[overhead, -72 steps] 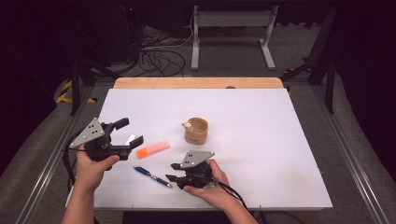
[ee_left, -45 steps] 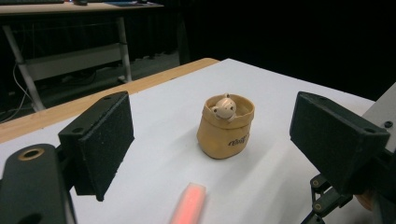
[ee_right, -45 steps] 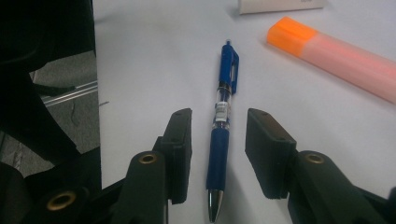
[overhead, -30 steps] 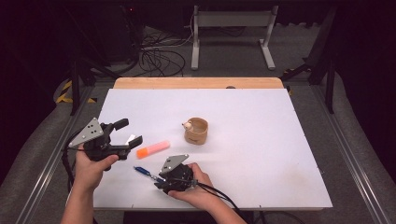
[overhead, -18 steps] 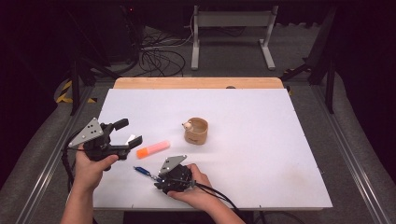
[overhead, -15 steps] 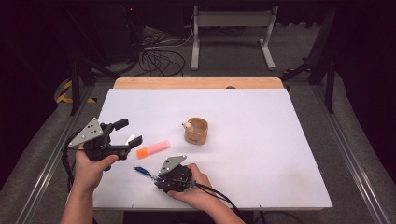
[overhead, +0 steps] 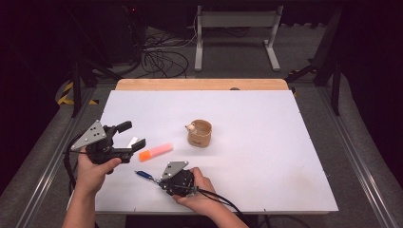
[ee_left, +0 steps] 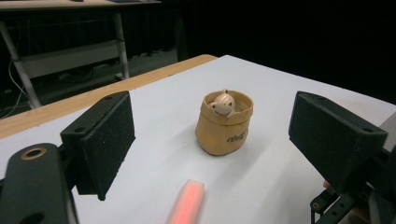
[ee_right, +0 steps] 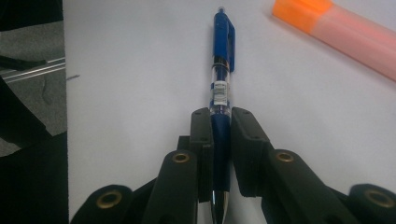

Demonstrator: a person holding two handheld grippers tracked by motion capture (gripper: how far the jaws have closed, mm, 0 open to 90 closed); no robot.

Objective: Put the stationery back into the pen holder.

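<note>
Blue pen (ee_right: 220, 84) pinched in the right gripper (ee_right: 220, 154) at the table's (overhead: 266, 142) near edge, jaws just closing onto it
The grip sits toward one end, so the pen could swing or slip if lifted fast; left gripper (overhead: 124, 140) hangs open beside one orange highlighter (overhead: 156, 152). One pen, one highlighter, one tan pouch (overhead: 199, 134)

Two black foam-padded jaws of the left gripper (ee_left: 212, 154) stand wide apart over a white table (ee_left: 289, 88), framing a small tan pouch (ee_left: 224, 123) with a toy animal head peeking out, and a blurred orange-pink highlighter (ee_left: 187, 203) lying nearer.
</note>
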